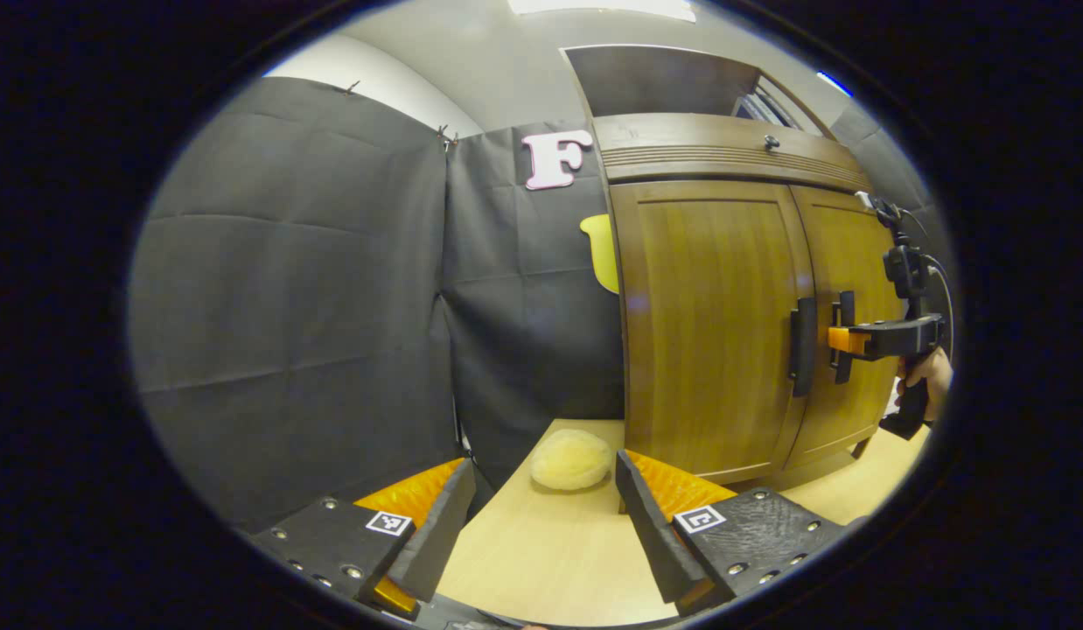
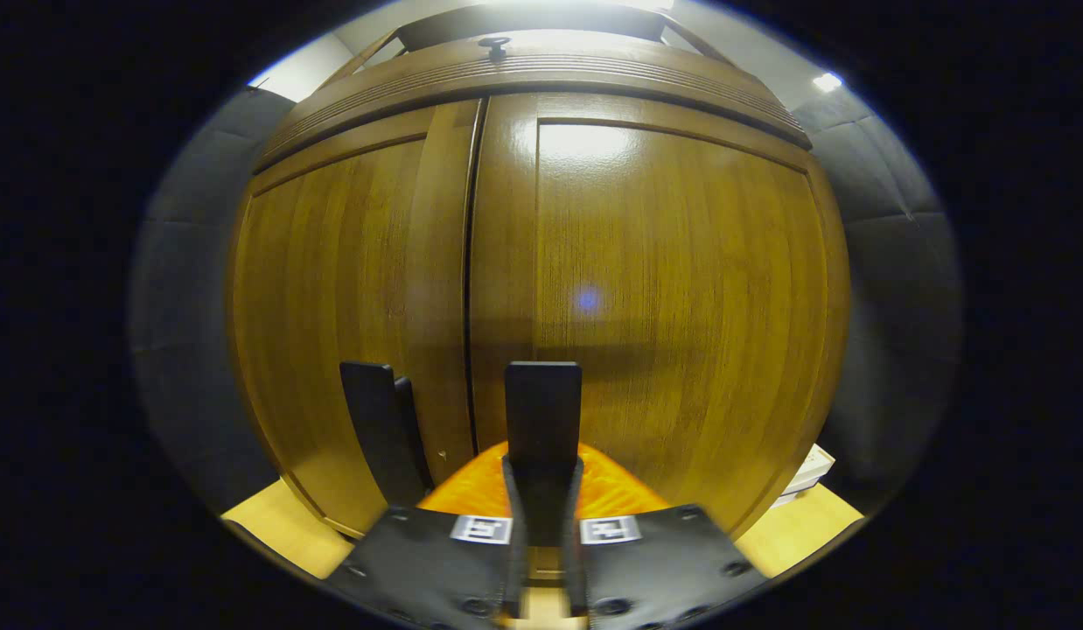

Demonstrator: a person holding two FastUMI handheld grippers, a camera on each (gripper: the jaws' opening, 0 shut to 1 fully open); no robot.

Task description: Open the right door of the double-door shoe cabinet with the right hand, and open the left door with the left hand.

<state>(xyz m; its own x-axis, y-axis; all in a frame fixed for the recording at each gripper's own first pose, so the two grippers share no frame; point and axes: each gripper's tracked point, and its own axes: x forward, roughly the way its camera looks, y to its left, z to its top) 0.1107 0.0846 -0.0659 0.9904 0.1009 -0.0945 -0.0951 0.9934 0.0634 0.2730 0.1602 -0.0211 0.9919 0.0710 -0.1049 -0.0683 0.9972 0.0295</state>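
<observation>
R gripper (image 2: 541, 490) clamped on right door handle (image 2: 542, 420). Both cabinet doors (image 2: 681, 289) closed; left handle (image 2: 380, 429) just beside, untouched. Cabinet sits on table (image 2: 275, 525).

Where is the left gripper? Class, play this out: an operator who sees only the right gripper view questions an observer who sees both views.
Observer: The left gripper hangs over the table, well short of the cabinet.
Operator: Is it open?
Observer: Yes, its jaws stand wide apart, with nothing between them.
Operator: Is anything ahead of it?
Observer: A pale round lump lies on the table, near the cabinet's left corner.
</observation>
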